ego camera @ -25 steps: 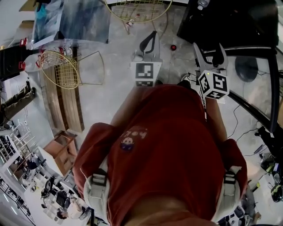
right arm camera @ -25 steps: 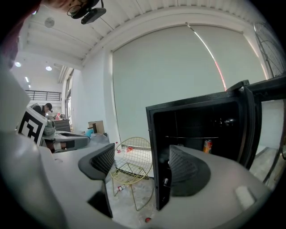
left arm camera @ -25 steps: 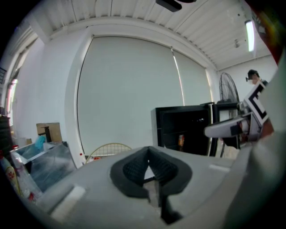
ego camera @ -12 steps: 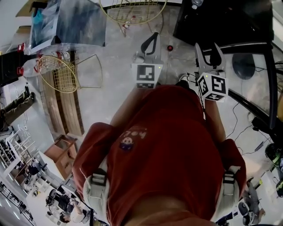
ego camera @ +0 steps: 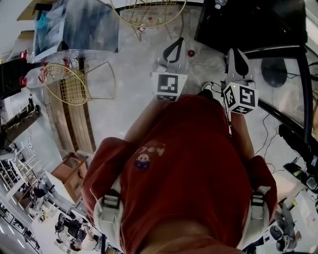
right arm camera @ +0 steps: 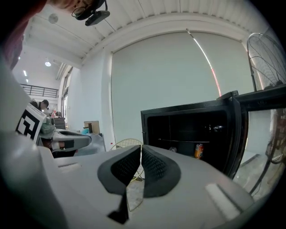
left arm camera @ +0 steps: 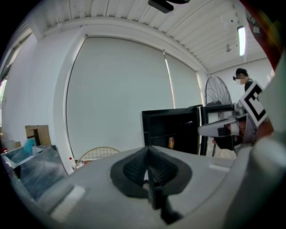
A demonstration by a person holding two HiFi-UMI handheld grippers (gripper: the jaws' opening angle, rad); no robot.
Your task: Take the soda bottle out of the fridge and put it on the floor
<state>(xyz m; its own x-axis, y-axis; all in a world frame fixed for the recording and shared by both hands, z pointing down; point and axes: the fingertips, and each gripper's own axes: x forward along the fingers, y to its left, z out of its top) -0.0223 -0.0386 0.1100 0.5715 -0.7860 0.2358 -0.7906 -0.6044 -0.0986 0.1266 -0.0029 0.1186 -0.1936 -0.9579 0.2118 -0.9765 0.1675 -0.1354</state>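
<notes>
The black fridge (ego camera: 248,22) stands open at the top right of the head view. In the right gripper view its dark inside (right arm camera: 196,129) holds an orange can (right arm camera: 199,150) and a shiny thing on the shelf above (right arm camera: 217,128). A clear bottle top (ego camera: 221,4) shows at the fridge's edge. My right gripper (ego camera: 237,52) points at the fridge from a short way off. Its jaws have just been closing and now meet with nothing between them (right arm camera: 140,150). My left gripper (ego camera: 172,49) is beside it over the floor, also shut and empty (left arm camera: 147,150).
A red cap (ego camera: 191,53) lies on the floor between the grippers. Gold wire racks (ego camera: 149,10) (ego camera: 64,79), wooden planks (ego camera: 69,114) and a clear plastic box (ego camera: 79,25) are at the left. A fan (right arm camera: 263,58) and cables (ego camera: 268,134) are at the right. A person (left arm camera: 243,78) stands beyond.
The right gripper's jaws went from wide open to shut, with nothing caught. The left gripper moved a little forward toward the fridge.
</notes>
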